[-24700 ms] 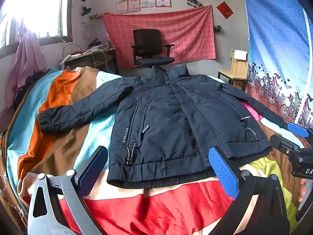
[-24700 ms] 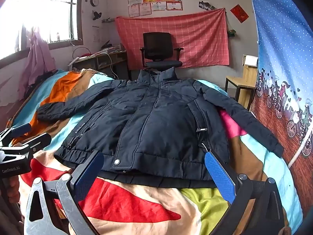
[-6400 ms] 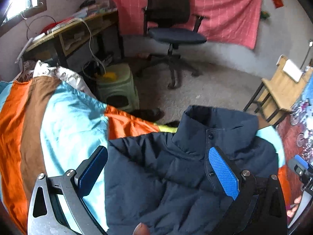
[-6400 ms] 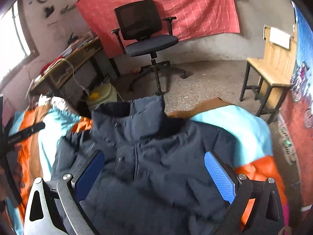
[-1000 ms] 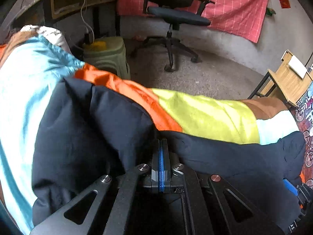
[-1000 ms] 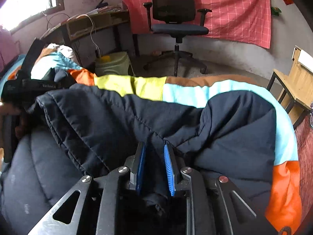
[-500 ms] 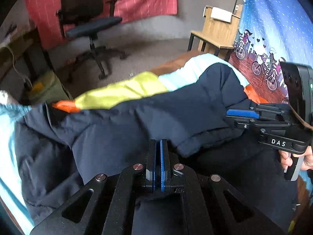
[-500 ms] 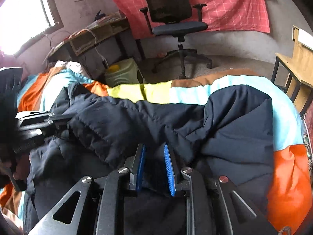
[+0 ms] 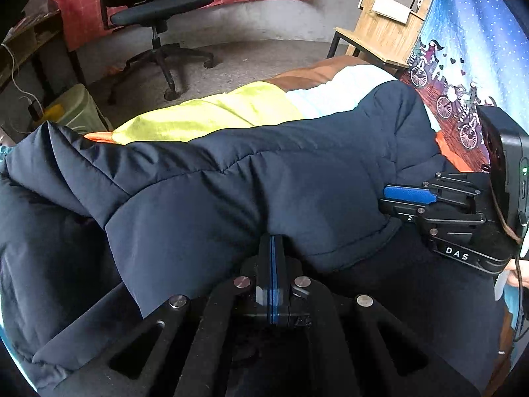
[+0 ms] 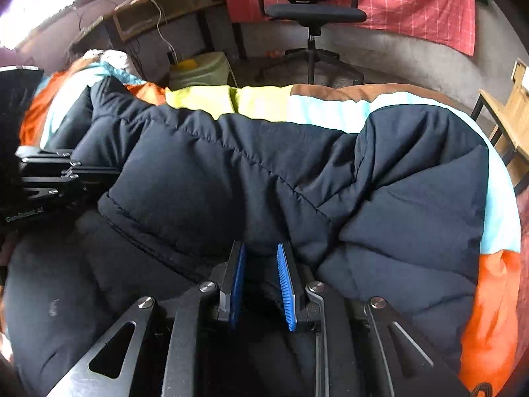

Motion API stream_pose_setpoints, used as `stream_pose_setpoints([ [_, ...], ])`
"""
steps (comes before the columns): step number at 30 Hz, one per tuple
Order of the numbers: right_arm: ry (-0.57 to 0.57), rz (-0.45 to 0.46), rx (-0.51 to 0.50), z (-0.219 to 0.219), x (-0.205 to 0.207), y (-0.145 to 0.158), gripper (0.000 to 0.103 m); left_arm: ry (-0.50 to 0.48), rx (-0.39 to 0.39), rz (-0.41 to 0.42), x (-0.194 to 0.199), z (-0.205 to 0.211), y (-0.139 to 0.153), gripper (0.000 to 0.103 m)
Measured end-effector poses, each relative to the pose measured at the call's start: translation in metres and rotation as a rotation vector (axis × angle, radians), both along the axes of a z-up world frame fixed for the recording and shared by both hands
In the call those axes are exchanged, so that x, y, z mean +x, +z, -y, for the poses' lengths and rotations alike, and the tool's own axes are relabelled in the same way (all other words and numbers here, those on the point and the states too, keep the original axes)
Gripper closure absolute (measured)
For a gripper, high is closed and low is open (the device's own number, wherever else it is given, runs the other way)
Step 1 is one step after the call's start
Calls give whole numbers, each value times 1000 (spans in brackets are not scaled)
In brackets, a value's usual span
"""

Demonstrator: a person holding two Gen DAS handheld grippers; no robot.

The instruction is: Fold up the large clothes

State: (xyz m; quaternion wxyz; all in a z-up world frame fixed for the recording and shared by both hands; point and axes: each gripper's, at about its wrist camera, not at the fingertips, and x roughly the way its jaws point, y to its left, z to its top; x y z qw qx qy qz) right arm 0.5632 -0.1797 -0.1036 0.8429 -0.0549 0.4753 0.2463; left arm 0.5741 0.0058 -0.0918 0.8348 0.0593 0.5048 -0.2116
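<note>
A dark navy padded jacket (image 9: pixel 264 178) lies on a bed with a striped sheet (image 9: pixel 215 115), its upper part doubled over toward me. My left gripper (image 9: pixel 272 248) is shut, its blue pads pressed together on the folded edge of the jacket. In the right wrist view my right gripper (image 10: pixel 261 264) is shut on a thicker bunch of the same jacket (image 10: pixel 297 172), with dark fabric filling the narrow gap. Each gripper shows in the other's view: the right gripper (image 9: pixel 406 198) at the jacket's right edge, the left gripper (image 10: pixel 82 178) at its left.
Beyond the bed's far edge stand a black office chair (image 9: pixel 158 10), a green plastic stool (image 10: pixel 201 69) and a desk (image 10: pixel 158 13) with cables. A wooden side table (image 9: pixel 380 29) and a blue bicycle-print curtain (image 9: pixel 463 49) are on the right.
My left gripper has swung right and rolled, carrying the jacket's folded edge along. The fold now lies across the lower body, and the right gripper appears closer in the left wrist view.
</note>
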Motion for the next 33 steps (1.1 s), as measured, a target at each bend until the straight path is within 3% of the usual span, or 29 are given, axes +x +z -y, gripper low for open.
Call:
stream_pose_setpoints([
  [5, -20, 12, -43, -6, 9, -7, 86, 16, 3, 31, 0, -1, -1, 102],
  [8, -35, 17, 21, 6, 6, -2, 83, 23, -55, 48, -6, -12, 9, 102],
  [11, -98, 18, 101, 30, -3, 10, 65, 55, -104, 59, -13, -20, 23, 101],
  [12, -121, 35, 110, 36, -8, 14, 50, 68, -111, 63, -15, -20, 27, 101],
  [13, -131, 51, 118, 40, -11, 18, 41, 84, -119, 65, -17, -21, 30, 101],
  [16, -173, 71, 141, 50, -19, 28, 39, 107, -135, 58, -21, -20, 39, 87],
  [21, -221, 112, 178, 59, -31, 48, 25, 127, -141, 115, -39, -14, 59, 44],
  [23, -229, 134, 183, 58, -38, 57, 20, 161, -133, 151, -48, -15, 67, 36],
  [28, -255, 178, 183, 60, -58, 76, 6, 257, -166, 185, -73, -29, 80, 30],
  [29, -263, 189, 179, 60, -62, 79, 5, 275, -171, 193, -77, -32, 83, 26],
  [31, -277, 210, 176, 60, -72, 88, 0, 316, -173, 212, -91, -40, 90, 7],
  [33, -297, 225, 180, 61, -85, 96, 0, 351, -183, 250, -108, -47, 99, 3],
])
